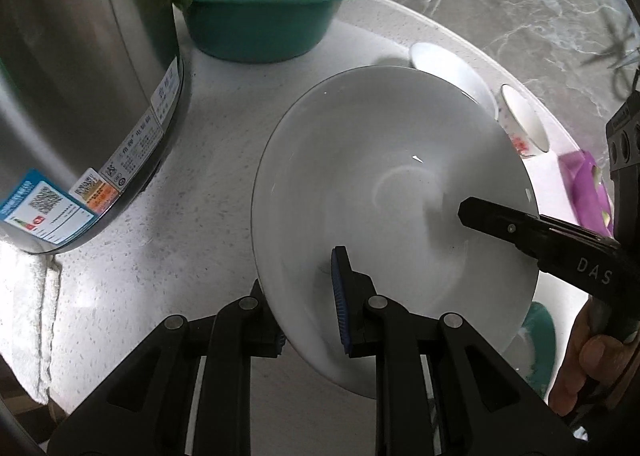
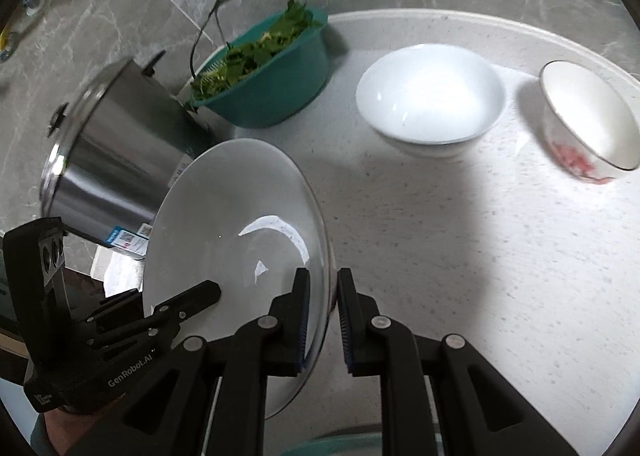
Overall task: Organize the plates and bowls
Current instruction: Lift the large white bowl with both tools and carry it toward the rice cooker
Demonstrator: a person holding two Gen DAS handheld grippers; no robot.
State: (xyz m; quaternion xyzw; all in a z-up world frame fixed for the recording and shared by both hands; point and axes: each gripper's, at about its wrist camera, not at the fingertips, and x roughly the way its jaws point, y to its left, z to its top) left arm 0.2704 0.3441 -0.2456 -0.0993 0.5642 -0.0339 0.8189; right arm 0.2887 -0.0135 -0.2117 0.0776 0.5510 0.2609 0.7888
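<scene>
Above the bench [image 2: 460, 256], a white plate [image 2: 232, 240] hangs tilted between both tools: the left gripper [image 1: 308, 312] and right gripper [image 2: 322, 320] each have narrow jaws straddling its rim. A plain white bowl [image 2: 430, 96] and a red-patterned bowl [image 2: 588, 120] sit apart, unstacked, so most sorting seems left.

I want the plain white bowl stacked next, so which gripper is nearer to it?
Right, probably. Both the right gripper and the left gripper are clamped on the tilted white plate; the white bowl sits on the table beyond the right gripper's side of the plate.
</scene>
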